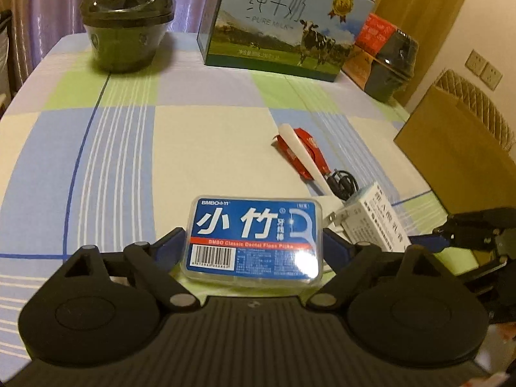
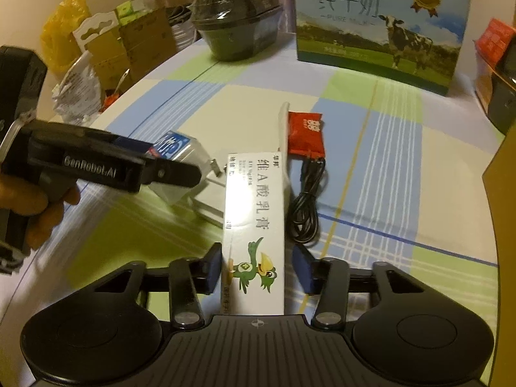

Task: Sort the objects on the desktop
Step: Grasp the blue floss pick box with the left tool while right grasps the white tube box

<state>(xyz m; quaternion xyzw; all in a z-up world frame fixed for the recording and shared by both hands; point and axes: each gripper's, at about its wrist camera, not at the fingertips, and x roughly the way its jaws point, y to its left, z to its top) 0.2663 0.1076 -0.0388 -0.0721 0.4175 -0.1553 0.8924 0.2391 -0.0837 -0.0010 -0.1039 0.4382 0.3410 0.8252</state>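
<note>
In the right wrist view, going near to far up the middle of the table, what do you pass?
White ointment box between the right gripper fingers → red packet → milk carton at the back.

Floss box [image 1: 254,238] left of carton [image 1: 375,216]

- The room light around me is dim and warm yellow.
- Glare whitens the floss box [image 1: 254,237] between my left gripper's [image 1: 254,245] fingers.
- Fisheye bending curves the tablecloth [image 1: 206,135] edges; corners go black.
- The milk carton [image 2: 380,29] far ahead looks soft.
</note>
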